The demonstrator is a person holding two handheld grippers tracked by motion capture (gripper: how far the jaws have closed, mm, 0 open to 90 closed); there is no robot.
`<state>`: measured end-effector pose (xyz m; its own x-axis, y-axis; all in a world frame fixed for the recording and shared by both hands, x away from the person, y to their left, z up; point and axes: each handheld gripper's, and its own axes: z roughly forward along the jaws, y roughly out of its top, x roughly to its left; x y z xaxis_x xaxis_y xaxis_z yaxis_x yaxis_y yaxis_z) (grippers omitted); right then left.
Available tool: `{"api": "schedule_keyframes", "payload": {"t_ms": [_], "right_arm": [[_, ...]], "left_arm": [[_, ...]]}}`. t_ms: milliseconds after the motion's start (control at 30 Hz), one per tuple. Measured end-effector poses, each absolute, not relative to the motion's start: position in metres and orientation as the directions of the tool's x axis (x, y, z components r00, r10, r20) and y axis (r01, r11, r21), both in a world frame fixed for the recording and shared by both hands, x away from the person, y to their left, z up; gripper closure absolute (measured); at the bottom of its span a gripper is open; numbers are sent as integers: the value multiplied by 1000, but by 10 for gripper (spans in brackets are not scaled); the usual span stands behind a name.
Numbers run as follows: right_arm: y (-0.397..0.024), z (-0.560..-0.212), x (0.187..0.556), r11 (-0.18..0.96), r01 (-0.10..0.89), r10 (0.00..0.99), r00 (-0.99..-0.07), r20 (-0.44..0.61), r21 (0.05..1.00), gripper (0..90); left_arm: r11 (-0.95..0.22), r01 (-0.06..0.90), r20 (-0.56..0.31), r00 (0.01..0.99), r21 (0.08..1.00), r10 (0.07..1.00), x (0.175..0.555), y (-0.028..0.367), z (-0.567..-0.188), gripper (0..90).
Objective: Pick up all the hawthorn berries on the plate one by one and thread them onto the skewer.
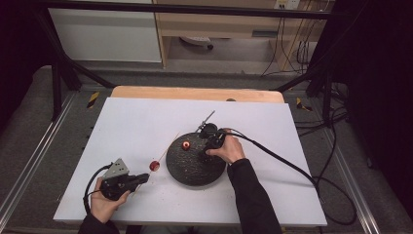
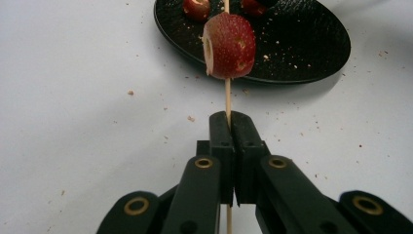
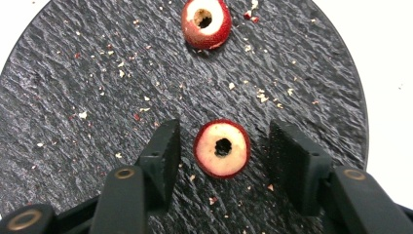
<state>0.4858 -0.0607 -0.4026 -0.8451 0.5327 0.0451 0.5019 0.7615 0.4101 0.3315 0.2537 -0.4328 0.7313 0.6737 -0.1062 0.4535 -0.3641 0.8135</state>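
On the black plate [image 3: 73,97], my right hand-held gripper [image 3: 224,148] stands released around a soft, cored fruit [image 3: 222,148]; grip its sides gently.

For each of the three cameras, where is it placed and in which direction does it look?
High view: above the person's side, facing forward and down on the table; both forearms, left gripper and right gripper show.
Left gripper view: on the left gripper, looking along shut jaws holding a skewer with one fruit on it.
Right gripper view: on the right gripper, looking down at a cored fruit between its jaws.
All views share the black plate.
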Motion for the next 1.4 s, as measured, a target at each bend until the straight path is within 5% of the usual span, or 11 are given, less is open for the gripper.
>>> {"api": "schedule_keyframes", "payload": {"t_ms": [800,1400], "right_arm": [[-60,-406,489,776,513,526,-848,74,366,608],[-69,-377,470,643,587,596,-787,159,493,613]], "left_arm": [[-372,452,-103,735,811,671,332,253,-433,885],[-372,450,-103,737,812,668,331,252,-433,885]]}}
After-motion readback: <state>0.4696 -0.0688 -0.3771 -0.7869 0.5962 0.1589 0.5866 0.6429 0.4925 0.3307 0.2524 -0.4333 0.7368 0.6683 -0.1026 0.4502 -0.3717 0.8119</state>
